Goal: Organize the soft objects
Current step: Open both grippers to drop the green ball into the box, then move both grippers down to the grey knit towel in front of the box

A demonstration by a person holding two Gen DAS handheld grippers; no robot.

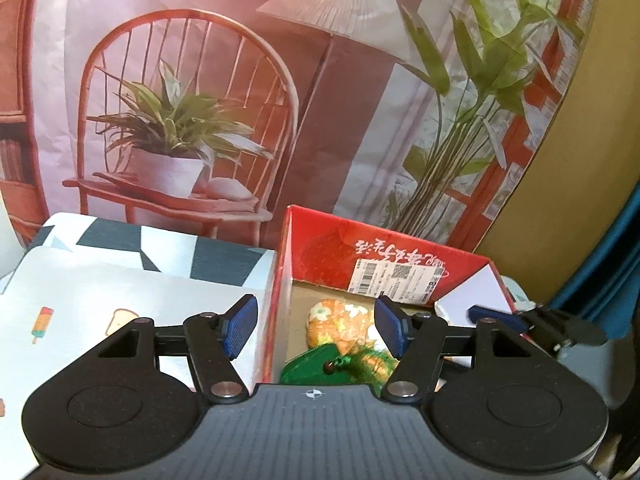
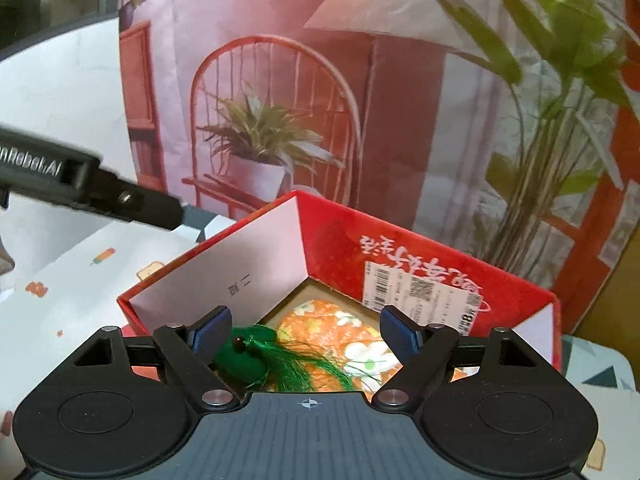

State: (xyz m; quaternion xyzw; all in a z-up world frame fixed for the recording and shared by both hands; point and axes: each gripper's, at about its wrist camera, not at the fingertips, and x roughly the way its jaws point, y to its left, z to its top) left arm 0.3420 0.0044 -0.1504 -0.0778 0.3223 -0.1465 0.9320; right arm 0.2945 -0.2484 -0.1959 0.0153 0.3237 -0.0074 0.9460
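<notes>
A red cardboard box (image 1: 320, 248) stands open on the table; it also shows in the right wrist view (image 2: 332, 236). Inside lie an orange floral soft item (image 1: 338, 322) (image 2: 332, 328) and a green soft item with a green tassel and a dark bead (image 1: 320, 368) (image 2: 244, 354). My left gripper (image 1: 316, 330) is open and empty, hovering above the box's left wall. My right gripper (image 2: 306, 334) is open and empty above the box's near side. The right gripper's finger shows in the left wrist view (image 1: 496, 318).
A white mat with popsicle and toast prints (image 1: 100, 312) lies left of the box on a patterned tablecloth (image 1: 168, 248). A printed backdrop with a chair and plants (image 1: 240, 100) stands right behind the box. The left gripper's body (image 2: 80, 188) crosses the right view's left side.
</notes>
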